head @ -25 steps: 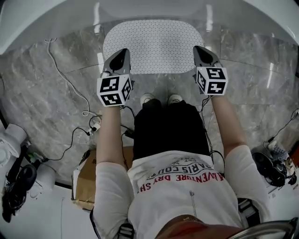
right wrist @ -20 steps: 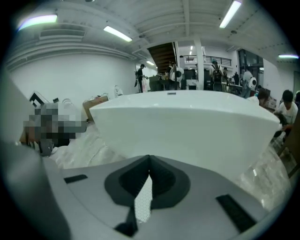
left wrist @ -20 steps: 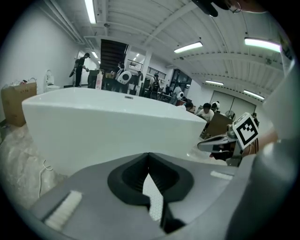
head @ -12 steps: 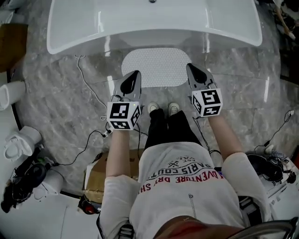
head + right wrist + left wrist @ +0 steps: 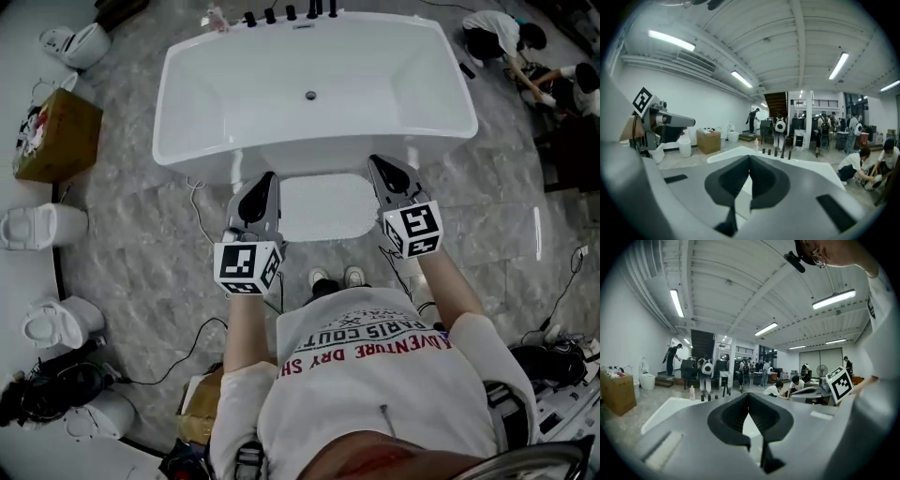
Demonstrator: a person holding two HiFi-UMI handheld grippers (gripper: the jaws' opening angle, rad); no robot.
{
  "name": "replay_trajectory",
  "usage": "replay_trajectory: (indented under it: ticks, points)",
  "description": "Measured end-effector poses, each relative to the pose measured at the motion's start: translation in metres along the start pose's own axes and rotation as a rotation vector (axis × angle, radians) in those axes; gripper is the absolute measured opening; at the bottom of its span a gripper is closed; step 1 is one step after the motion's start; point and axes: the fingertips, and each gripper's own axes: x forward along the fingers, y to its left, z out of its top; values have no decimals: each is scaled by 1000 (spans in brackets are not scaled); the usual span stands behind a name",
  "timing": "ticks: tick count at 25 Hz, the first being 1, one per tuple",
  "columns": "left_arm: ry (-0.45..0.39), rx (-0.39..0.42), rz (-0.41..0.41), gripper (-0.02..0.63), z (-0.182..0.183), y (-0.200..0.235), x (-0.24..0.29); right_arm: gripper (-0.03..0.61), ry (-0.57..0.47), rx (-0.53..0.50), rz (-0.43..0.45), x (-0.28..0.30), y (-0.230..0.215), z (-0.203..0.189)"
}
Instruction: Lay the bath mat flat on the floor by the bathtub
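Grey marble floor (image 5: 141, 234) with one white rectangular bathtub (image 5: 319, 84) and one white dotted bath mat (image 5: 323, 208).
Head view: the mat lies flat just beside the tub's near side, between left gripper (image 5: 265, 183) and right gripper (image 5: 382, 167). Left gripper view: jaws together, empty, facing a strip-lit hall. Right gripper view: likewise closed on nothing.

I count one bathtub (image 5: 309, 94). One bath mat (image 5: 323, 208) lies against its near side. Over that side I hold two grippers: left gripper (image 5: 268, 177), right gripper (image 5: 374, 160). Left of the tub: three toilets (image 5: 42, 226), one cardboard box (image 5: 54, 136). Beyond its right end: two people (image 5: 502, 36).
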Motion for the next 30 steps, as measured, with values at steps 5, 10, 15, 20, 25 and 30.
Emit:
replay_trajectory:
  ticks: [5,10,15,20,25,30]
  points:
    - [-98,75,-11,12,58,-31,-23,9,-122,-36,0,-40,0,51]
    - [-107,112,18,12,79,-39,-45,9,-205,-28,62,-70,15,82]
    - [-128,125,16,12,97,-43,-57,8,-250,-39,66,-86,15,106]
    - [-124,122,10,12,97,-45,-62,8,-246,-54,39,-88,12,107]
    - [-109,108,16,12,90,-44,-64,8,-231,-47,45,-87,16,101]
    - [-101,103,24,12,89,-37,-64,8,-231,-51,47,-84,22,103]
